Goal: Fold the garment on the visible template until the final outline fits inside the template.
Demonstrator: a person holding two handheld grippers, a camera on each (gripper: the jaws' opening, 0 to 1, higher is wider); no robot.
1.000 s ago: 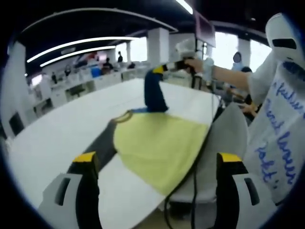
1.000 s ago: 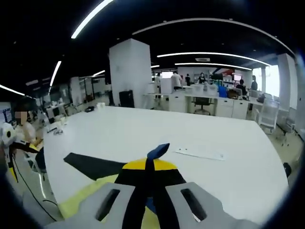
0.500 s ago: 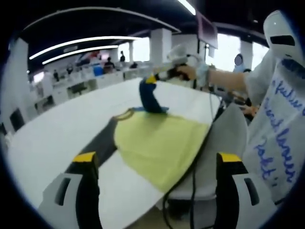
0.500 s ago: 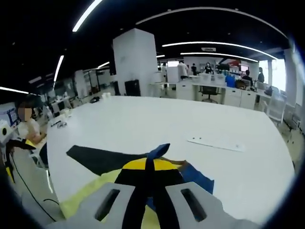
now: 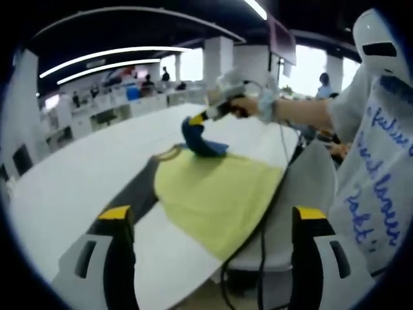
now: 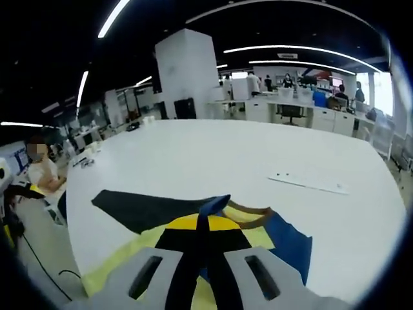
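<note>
One blue sleeve (image 5: 199, 141) lifted over the shirt (image 5: 216, 197)
Right tool (image 5: 197, 119) pinches it; left tool (image 5: 210, 223) gapes at the bench (image 5: 84, 174) edge, wide bare top beyond.

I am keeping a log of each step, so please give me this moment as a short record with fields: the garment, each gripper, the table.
garment: yellow shirt body lying flat on the table, dark sleeve spread out to one side, blue sleeve lifted at its end
right gripper: right gripper shut on the blue sleeve, holding it up above the shirt
left gripper: left gripper open, holding nothing, back from the garment
table: white table; a thin white strip lies on it, apart from the garment
</note>
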